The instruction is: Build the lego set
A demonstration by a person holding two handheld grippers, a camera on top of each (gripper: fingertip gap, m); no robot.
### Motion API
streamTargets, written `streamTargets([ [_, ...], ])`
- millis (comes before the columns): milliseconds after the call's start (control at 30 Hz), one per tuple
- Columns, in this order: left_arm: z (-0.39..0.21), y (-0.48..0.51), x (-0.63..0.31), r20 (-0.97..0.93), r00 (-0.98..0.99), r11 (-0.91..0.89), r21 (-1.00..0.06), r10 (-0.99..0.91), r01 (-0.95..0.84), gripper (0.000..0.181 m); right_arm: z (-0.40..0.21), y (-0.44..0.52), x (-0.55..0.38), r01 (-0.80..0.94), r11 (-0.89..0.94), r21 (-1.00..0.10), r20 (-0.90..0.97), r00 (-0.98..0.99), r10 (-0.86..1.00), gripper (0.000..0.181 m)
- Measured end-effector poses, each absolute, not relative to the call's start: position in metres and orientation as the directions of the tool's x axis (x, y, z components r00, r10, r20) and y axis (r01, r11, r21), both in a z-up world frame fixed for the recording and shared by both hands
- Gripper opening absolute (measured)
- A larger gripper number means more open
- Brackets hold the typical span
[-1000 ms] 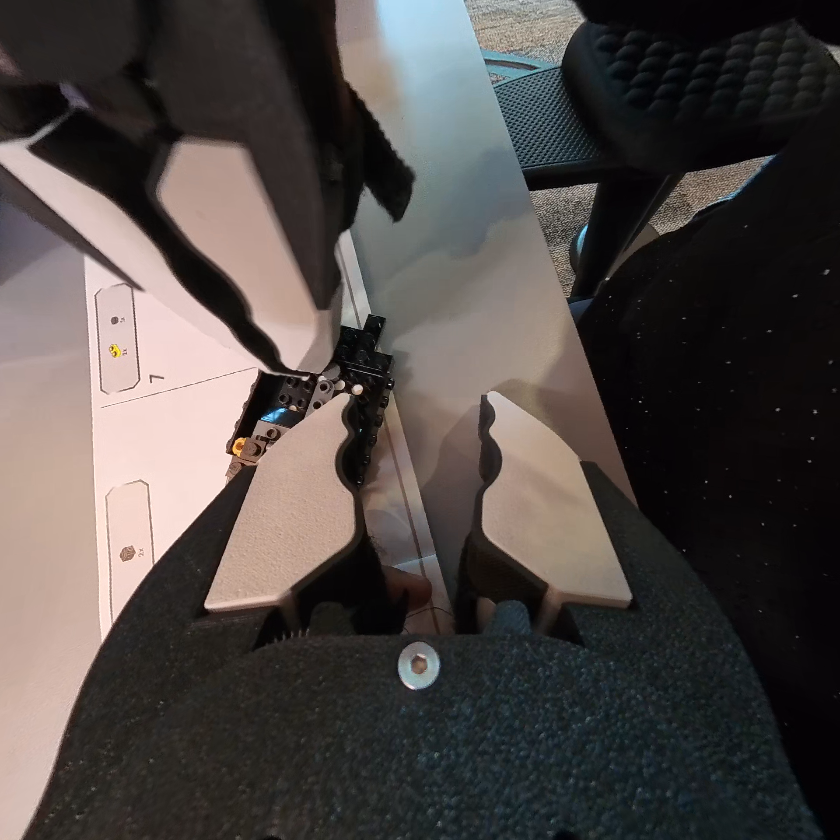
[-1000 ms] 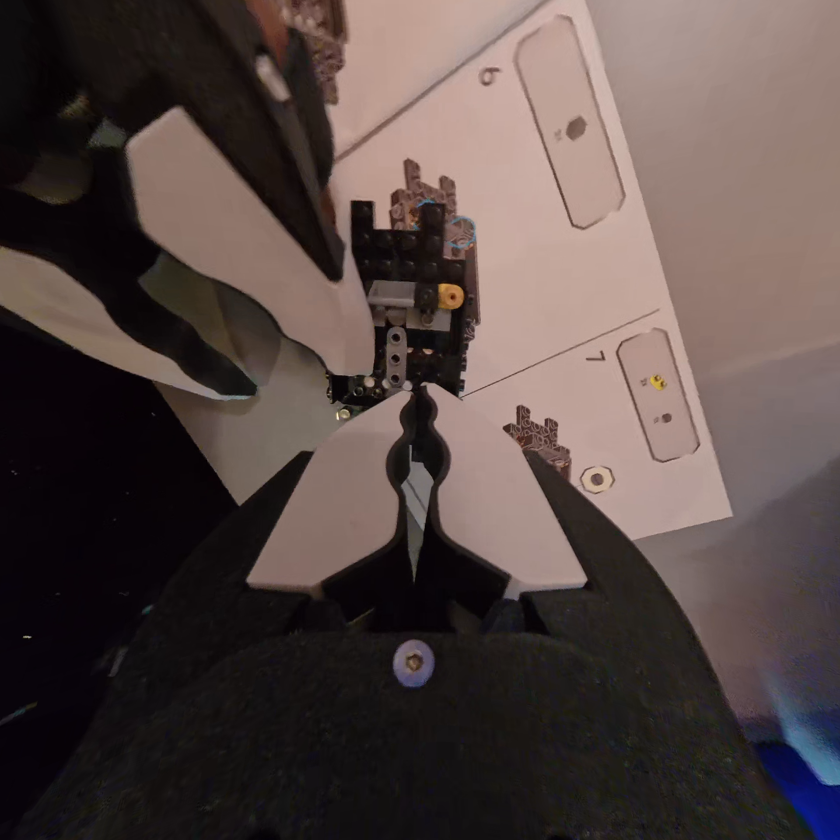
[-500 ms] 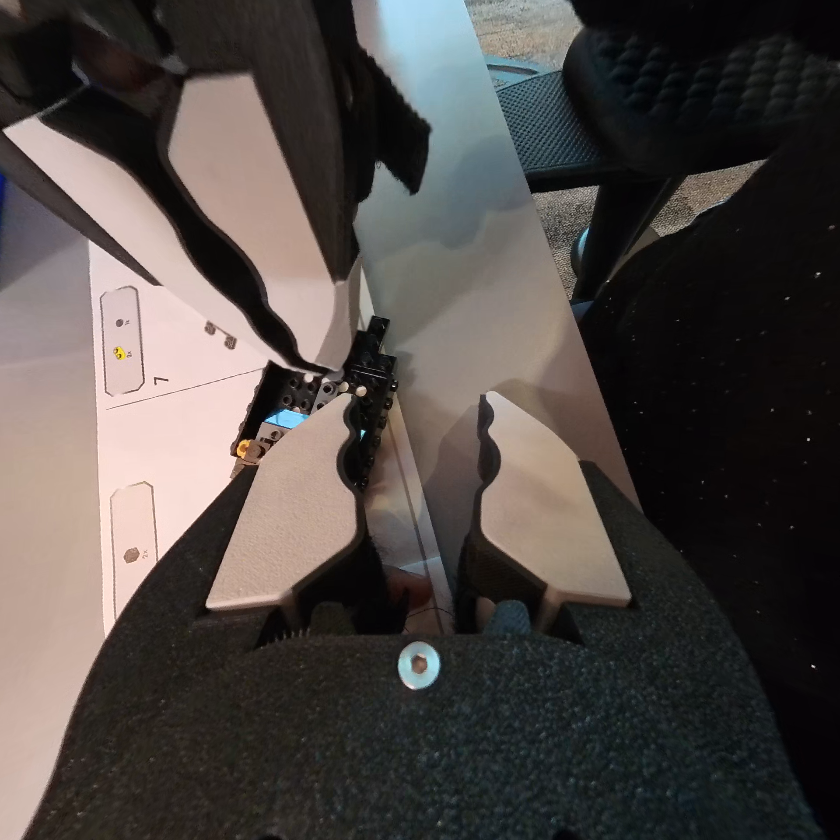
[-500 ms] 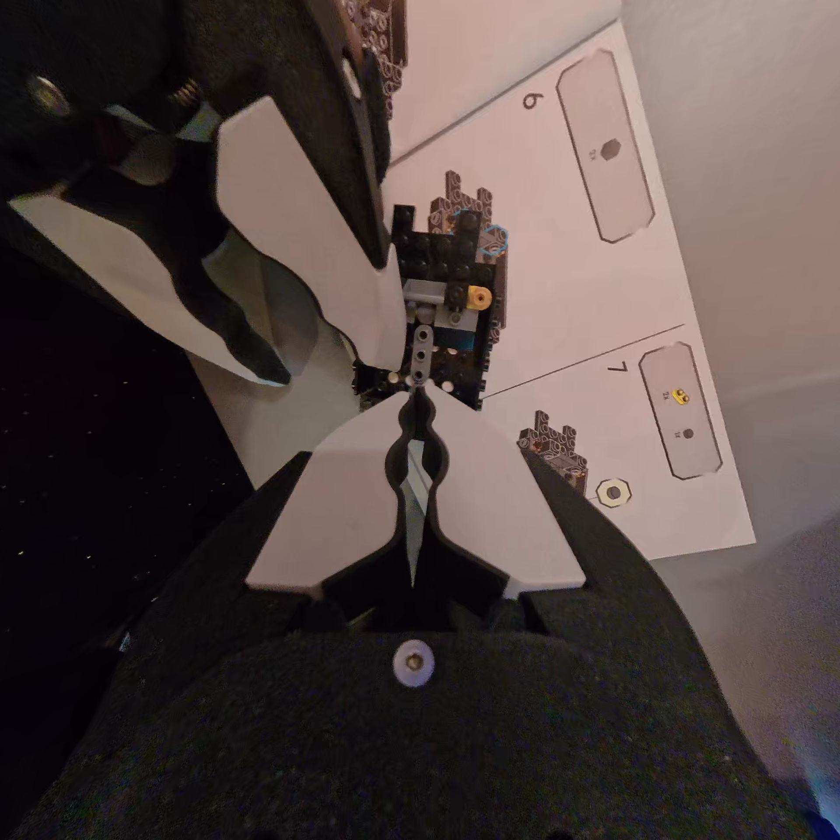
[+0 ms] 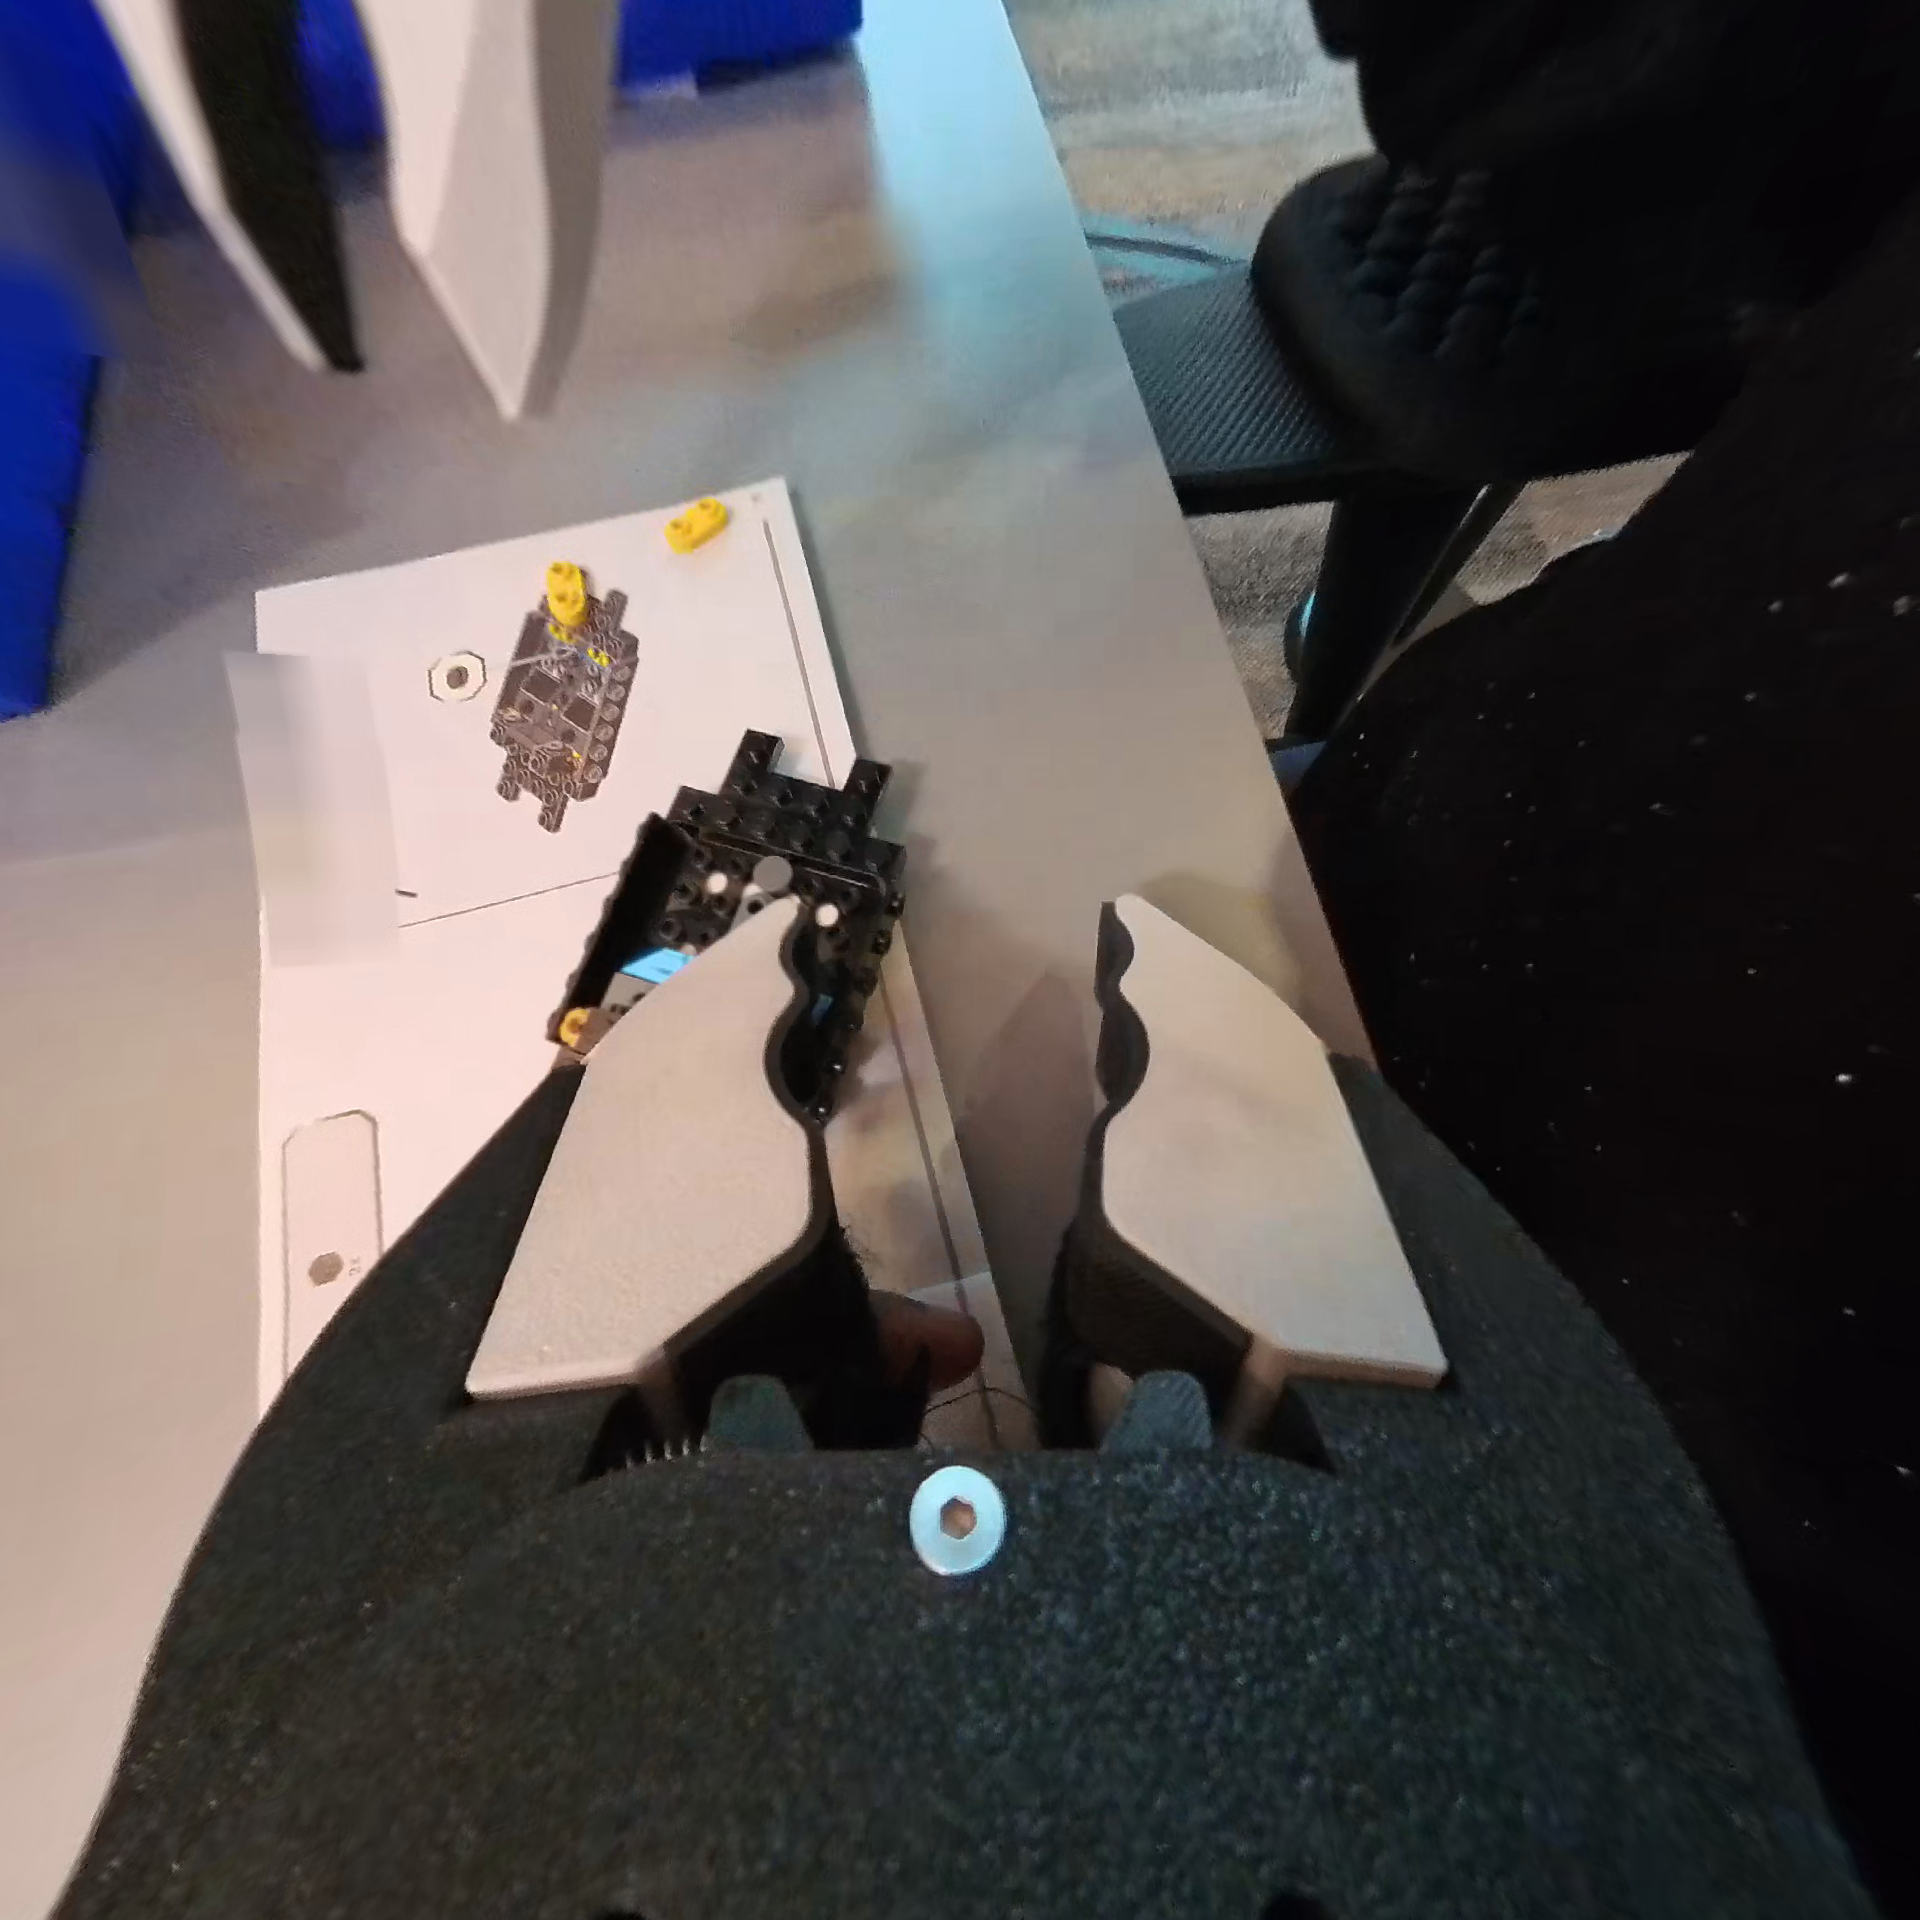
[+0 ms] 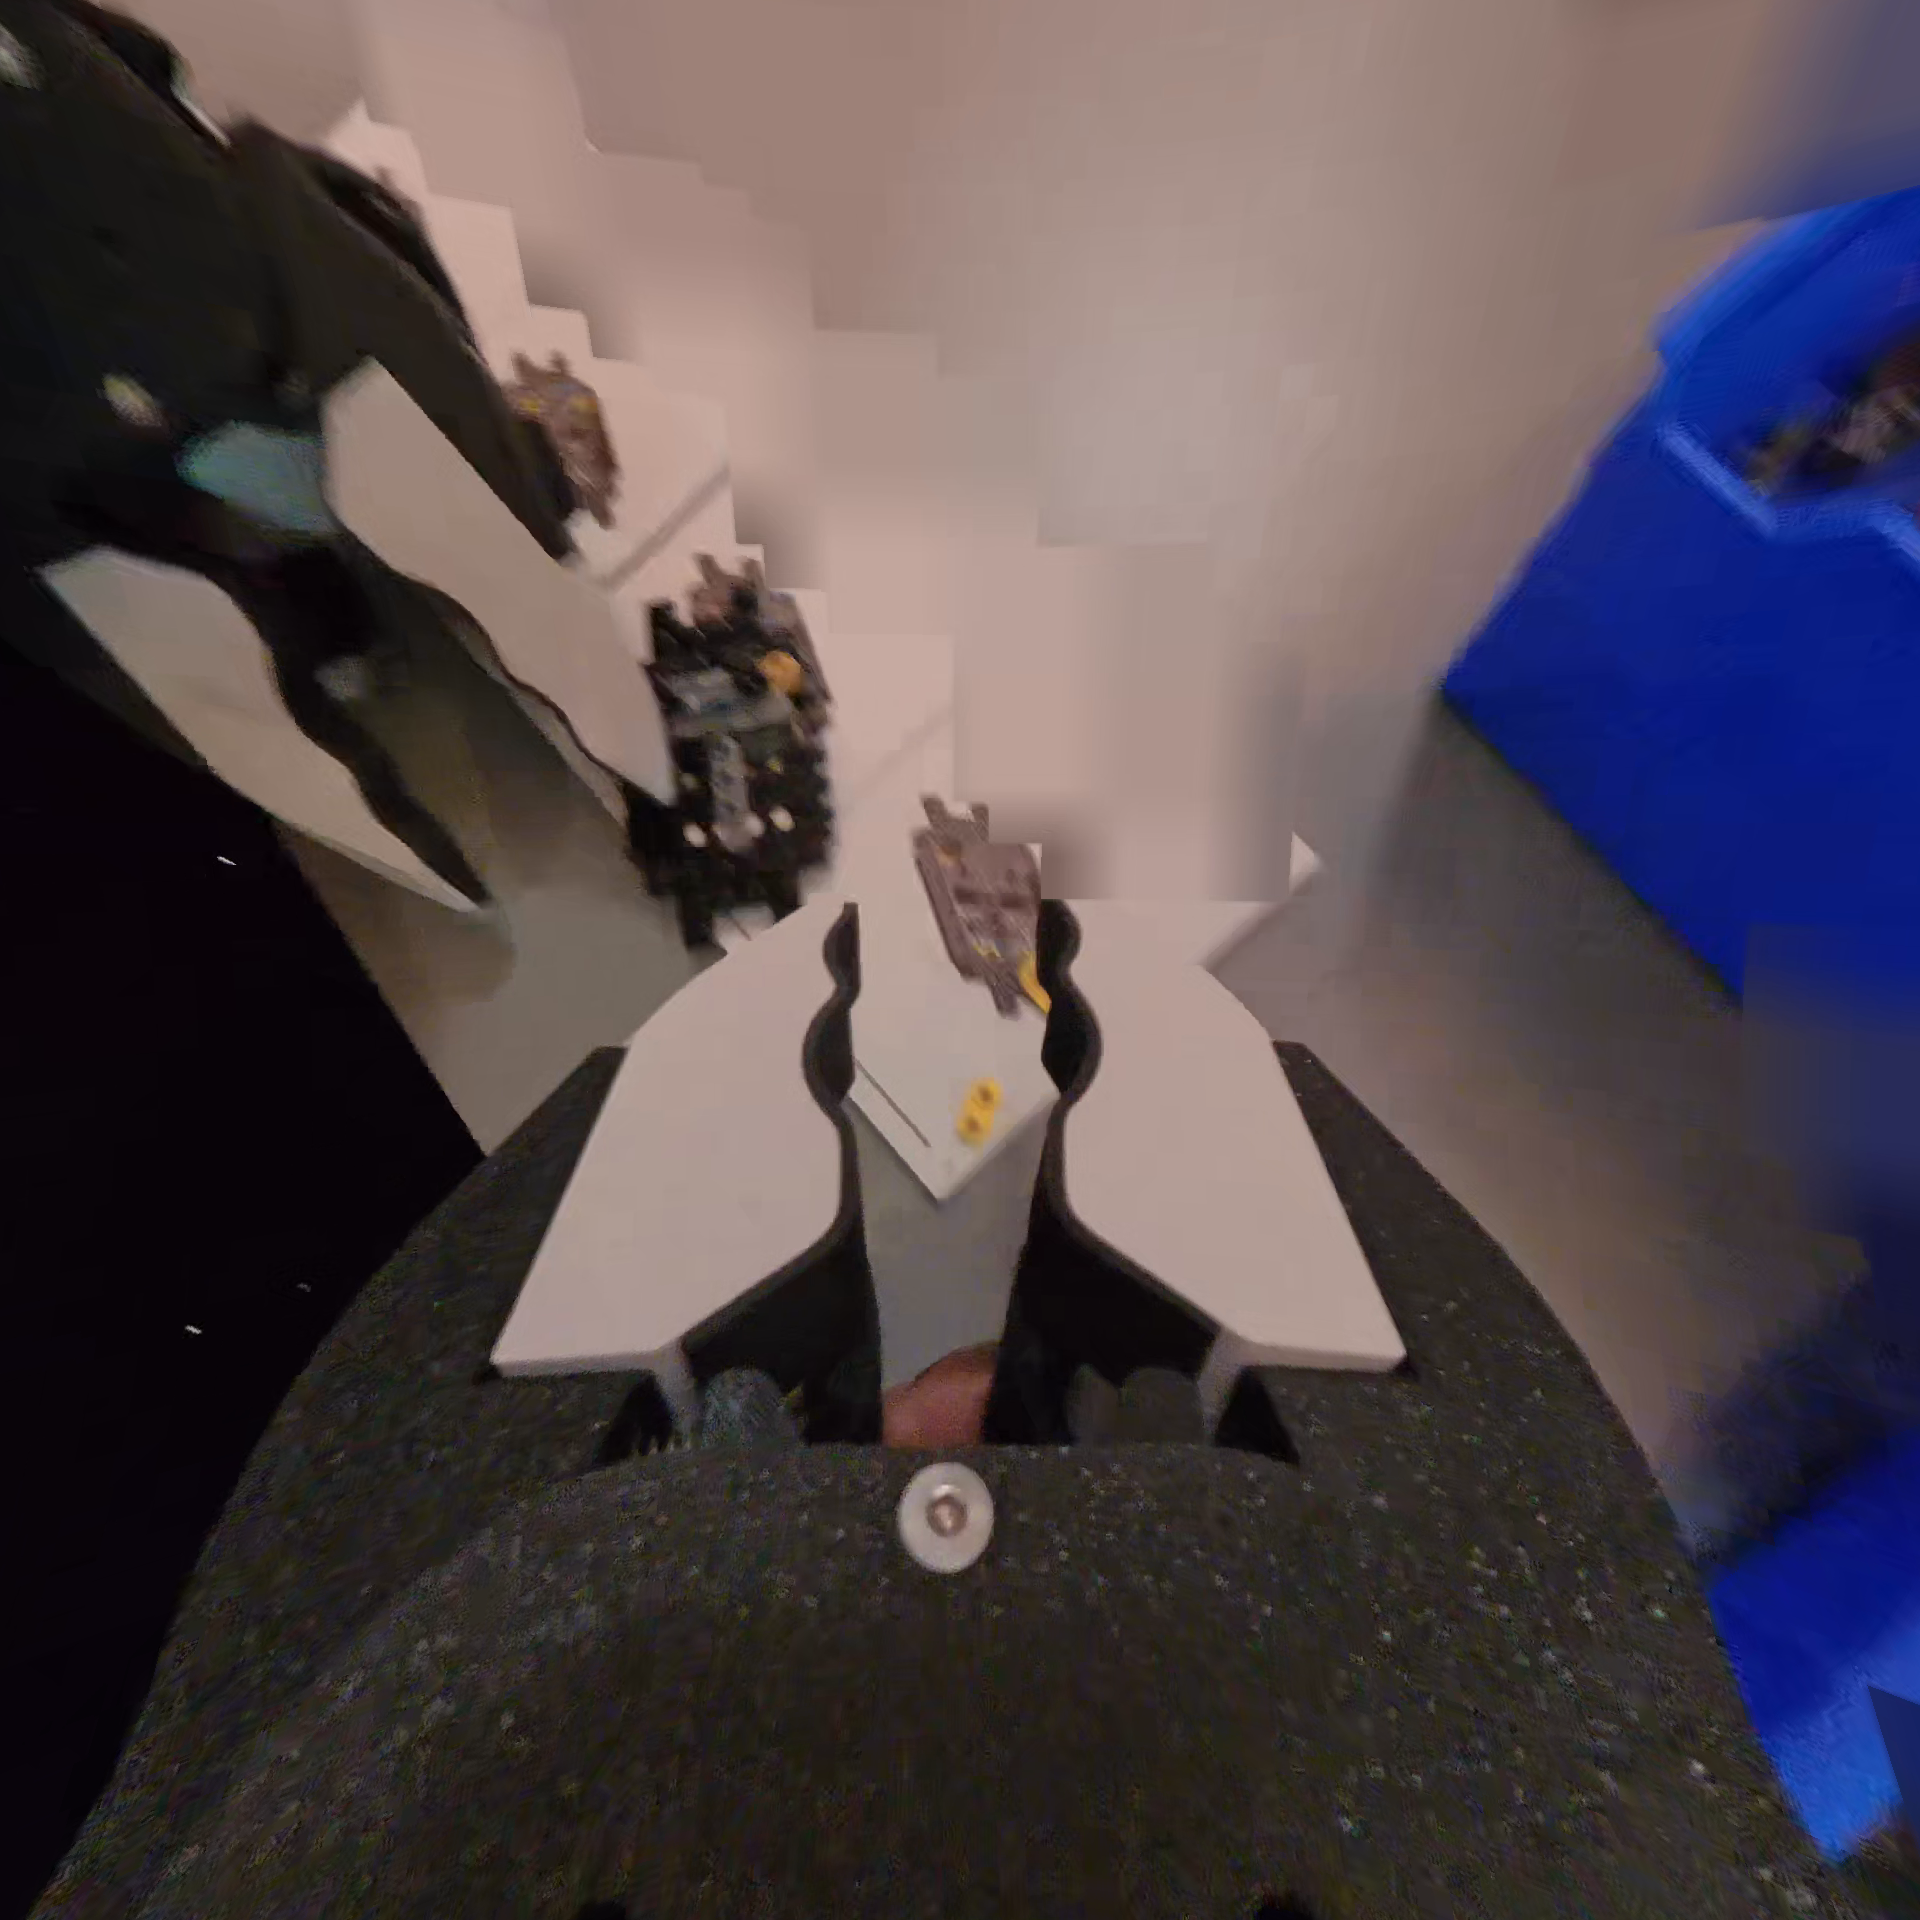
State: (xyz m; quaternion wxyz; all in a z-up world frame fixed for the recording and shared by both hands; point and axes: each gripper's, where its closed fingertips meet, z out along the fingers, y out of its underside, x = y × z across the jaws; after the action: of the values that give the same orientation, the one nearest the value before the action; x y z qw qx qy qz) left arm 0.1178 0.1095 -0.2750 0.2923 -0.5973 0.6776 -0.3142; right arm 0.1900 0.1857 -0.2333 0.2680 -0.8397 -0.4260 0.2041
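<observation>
The black lego model (image 5: 774,883), with blue and yellow bits, lies on the white instruction sheet (image 5: 457,997) near the table's edge. My left gripper (image 5: 951,914) is open; its left finger (image 5: 686,1091) lies over the model's near side, and the right finger is apart from it. My right gripper (image 6: 951,914) is open and empty, drawn back from the model (image 6: 743,748). A small yellow piece (image 6: 979,1110) lies on the sheet between its fingers; it also shows in the left wrist view (image 5: 694,523). The right gripper's fingers (image 5: 478,208) hang at the top left there.
Blue bins (image 6: 1714,675) stand to the right of the sheet, one holding loose parts; they also show in the left wrist view (image 5: 42,416). The grey table (image 5: 987,520) ends at an edge on the right, with a black chair (image 5: 1455,260) and a person's dark clothing (image 5: 1610,935) beyond.
My right gripper was shut at the model's grey part; it has opened and pulled back well away from the model. My left gripper stayed open against the model.
</observation>
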Motion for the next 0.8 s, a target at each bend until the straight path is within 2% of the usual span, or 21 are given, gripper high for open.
streamTargets([
  [200,-0.269,0.118,0.110,-0.029,-0.078,0.071,-0.780,-0.997,-0.621,0.051,-0.269,0.167,0.226,0.650,-0.570,-0.502,-0.115,0.603,0.789,0.019],
  [267,-0.269,0.120,0.108,-0.032,-0.073,0.070,-0.778,-0.997,-0.624,0.051,-0.276,0.161,0.227,0.690,-0.532,-0.491,-0.104,0.559,0.822,0.016],
  [400,-0.269,0.120,0.108,-0.029,-0.074,0.069,-0.777,-0.997,-0.625,0.051,-0.283,0.150,0.226,0.812,-0.373,-0.449,-0.074,0.382,0.921,0.016],
  [533,-0.269,0.114,0.109,-0.035,-0.103,0.091,-0.776,-0.994,-0.625,0.054,-0.280,0.152,0.224,0.911,-0.061,-0.408,0.014,0.072,0.997,0.016],
  [700,-0.269,0.110,0.113,-0.045,-0.115,0.108,-0.768,-0.992,-0.631,0.055,-0.286,0.157,0.235,0.958,0.199,-0.208,-0.053,-0.214,0.975,0.022],
  [800,-0.270,0.111,0.113,-0.053,-0.110,0.111,-0.759,-0.993,-0.641,0.055,-0.288,0.161,0.234,0.948,0.266,-0.173,-0.080,-0.282,0.956,0.024],
])
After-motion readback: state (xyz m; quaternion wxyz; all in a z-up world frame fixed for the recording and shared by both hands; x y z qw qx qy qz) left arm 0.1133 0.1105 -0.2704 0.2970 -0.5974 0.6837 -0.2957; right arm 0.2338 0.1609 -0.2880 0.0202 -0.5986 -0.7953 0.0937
